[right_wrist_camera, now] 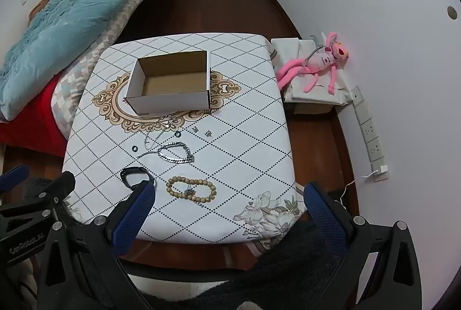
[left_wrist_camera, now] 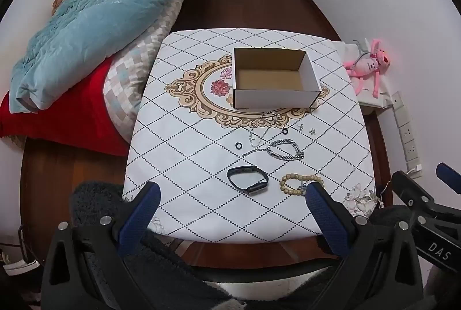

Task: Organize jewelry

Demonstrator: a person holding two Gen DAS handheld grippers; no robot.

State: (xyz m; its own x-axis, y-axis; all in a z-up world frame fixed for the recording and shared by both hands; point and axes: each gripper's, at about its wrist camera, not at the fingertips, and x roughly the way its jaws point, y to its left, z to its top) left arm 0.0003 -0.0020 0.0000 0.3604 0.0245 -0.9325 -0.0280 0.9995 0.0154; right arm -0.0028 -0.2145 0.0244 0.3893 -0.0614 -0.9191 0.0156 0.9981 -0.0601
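Both grippers hung short of the table's near edge, the left gripper and right gripper spread wide and holding nothing, likely poised for a first pick. At frame centre stood 1 open, empty box, presumably the destination. Below it lay 1 bead bracelet, 1 black band, 1 chain bracelet, 1 thin chain, 2 dark rings and 2 small studs.

I see blue quilt on red bedding left, pink plush toy right, power strip on wall
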